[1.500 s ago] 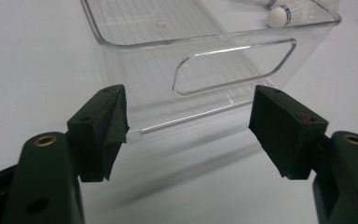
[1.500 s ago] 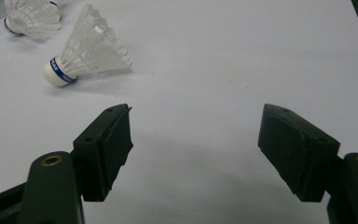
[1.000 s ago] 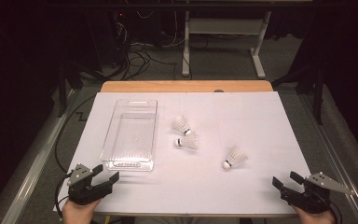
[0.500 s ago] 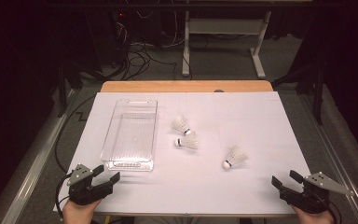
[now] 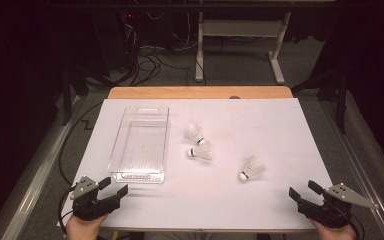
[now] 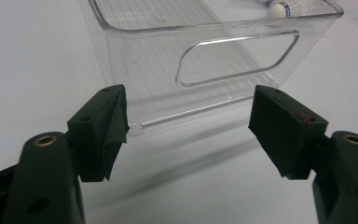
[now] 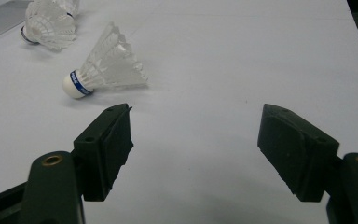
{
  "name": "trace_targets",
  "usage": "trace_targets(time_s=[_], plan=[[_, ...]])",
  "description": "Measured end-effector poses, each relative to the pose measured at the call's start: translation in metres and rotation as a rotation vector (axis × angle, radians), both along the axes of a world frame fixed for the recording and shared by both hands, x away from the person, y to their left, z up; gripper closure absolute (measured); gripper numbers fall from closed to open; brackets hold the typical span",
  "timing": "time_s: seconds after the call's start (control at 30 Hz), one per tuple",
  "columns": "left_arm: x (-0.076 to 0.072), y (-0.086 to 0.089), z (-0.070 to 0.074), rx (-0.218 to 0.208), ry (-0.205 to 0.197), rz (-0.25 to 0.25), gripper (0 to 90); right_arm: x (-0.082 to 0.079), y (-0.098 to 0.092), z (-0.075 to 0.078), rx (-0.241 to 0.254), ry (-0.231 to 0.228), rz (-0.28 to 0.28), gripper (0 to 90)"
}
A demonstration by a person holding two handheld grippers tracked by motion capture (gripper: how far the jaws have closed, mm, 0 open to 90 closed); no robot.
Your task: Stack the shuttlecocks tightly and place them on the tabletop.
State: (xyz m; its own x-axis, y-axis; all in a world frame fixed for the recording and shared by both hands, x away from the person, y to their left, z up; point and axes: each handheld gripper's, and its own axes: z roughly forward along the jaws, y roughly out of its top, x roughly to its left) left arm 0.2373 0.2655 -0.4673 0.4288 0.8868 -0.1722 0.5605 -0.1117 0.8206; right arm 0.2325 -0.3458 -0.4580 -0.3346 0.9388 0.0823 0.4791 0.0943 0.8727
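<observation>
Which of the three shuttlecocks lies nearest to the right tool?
The lone shuttlecock, lying apart from the two beside the clear bin, is nearest the right tool.

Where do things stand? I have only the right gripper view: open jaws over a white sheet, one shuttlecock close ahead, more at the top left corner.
Observer: The high view shows three shuttlecocks in all; the nearest shuttlecock lies apart from a pair nearer the middle.
Operator: Is there a container anywhere?
Observer: Yes, a clear bin sits left of the pair, with nothing in it.
Operator: And the other gripper?
Observer: The left gripper points at the bin's near end wall, jaws wide apart, short of touching it.
Operator: Is my gripper holding anything?
Observer: No, the right gripper is open with nothing between its jaws.
</observation>
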Motion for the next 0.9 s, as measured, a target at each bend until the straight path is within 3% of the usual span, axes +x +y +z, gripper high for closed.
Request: trace_targets(time_s=[0.37, 0.9], plan=[[0.000, -0.001, 0.000, 0.004, -0.001, -0.003, 29.1, 0.000, 0.004, 0.006, 0.020, -0.010, 0.015, 26.2], [0.000, -0.001, -0.001, 0.009, 0.000, -0.006, 29.3, 0.004, 0.014, 0.008, -0.002, -0.006, 0.055, 26.2]])
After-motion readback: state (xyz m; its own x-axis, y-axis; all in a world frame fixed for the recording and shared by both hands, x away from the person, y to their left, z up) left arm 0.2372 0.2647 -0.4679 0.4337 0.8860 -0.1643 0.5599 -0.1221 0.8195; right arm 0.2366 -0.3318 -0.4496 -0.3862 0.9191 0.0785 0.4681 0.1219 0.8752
